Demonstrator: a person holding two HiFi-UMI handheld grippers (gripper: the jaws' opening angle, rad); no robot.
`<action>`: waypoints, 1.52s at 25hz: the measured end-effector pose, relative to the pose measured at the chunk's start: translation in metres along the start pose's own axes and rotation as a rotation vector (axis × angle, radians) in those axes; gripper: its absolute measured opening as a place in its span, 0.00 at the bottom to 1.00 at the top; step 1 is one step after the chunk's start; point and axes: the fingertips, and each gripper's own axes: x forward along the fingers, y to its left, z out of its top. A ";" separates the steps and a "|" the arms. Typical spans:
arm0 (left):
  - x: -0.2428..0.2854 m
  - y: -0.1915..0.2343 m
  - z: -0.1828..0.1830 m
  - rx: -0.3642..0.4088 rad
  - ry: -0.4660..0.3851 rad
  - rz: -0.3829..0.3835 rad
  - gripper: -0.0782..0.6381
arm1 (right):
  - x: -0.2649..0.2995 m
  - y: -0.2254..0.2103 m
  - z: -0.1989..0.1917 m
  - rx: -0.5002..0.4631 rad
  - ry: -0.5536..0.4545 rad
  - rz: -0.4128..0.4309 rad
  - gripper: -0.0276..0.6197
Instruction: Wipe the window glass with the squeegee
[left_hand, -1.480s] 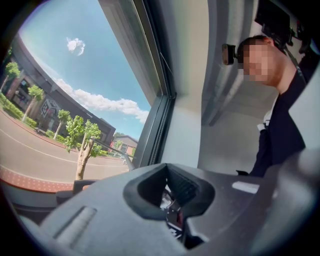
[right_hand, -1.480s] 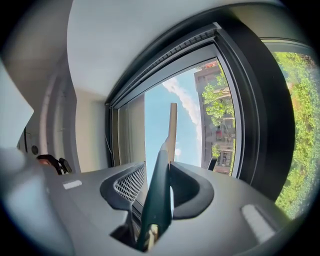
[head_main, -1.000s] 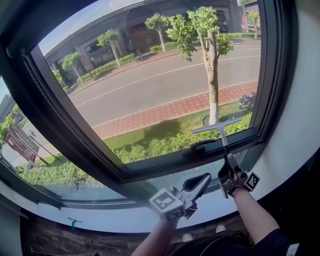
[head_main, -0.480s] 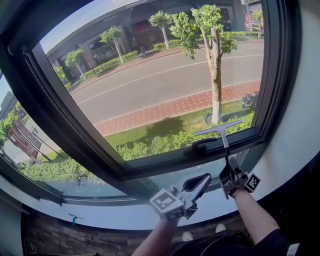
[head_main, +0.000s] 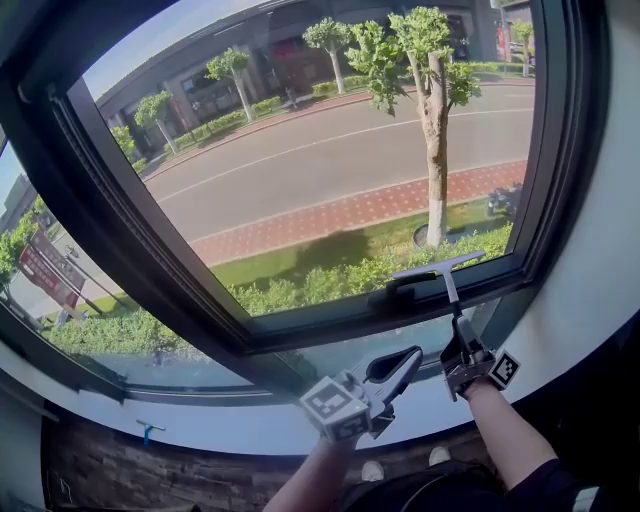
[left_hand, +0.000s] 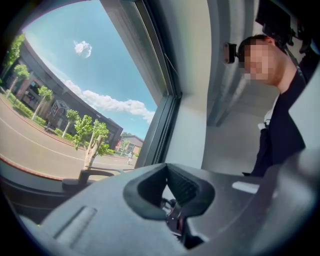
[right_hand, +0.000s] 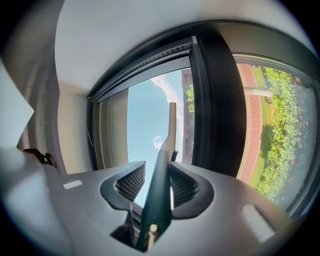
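Your right gripper (head_main: 461, 343) is shut tight on the squeegee (head_main: 441, 266), low at about 5 o'clock in your head view. The jaws pinch the dark handle, and their ribbed pads (right_hand: 131, 183) press on both sides of it. The handle is fat at the bottom and gets thin toward the top, where it turns into a slim, pale stem. At the end of the stem sits a long, flat bar, so the tool looks like the letter T. That bar is down at the bottom edge of the window glass (head_main: 330, 170), just above the dark frame (head_main: 300, 325) and close to the black window handle (head_main: 400, 289). It looks like you are at the low end of a wipe. I cannot tell if the bar is touching the glass. Next, you likely need to lift the bar up toward 12 o'clock, move it over to a part you have not wiped, and press it flat, so the whole edge meets the glass. The glass is smooth, clear and hard, so the bar should slide easily if you keep it level. Watch the frame and the window handle, because the bar could bump them. Your left gripper (head_main: 404, 362) waits at about 6 o'clock with its jaws closed together and nothing in them.
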 end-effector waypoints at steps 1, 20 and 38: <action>0.000 0.000 0.000 0.000 0.000 0.001 0.11 | -0.001 -0.001 0.000 -0.001 0.000 -0.002 0.28; -0.001 0.010 -0.004 -0.003 -0.005 0.018 0.11 | 0.008 0.022 -0.005 -0.043 0.027 0.081 0.28; -0.026 0.018 0.032 0.103 -0.066 -0.001 0.11 | 0.159 0.241 -0.024 -0.181 0.045 0.569 0.29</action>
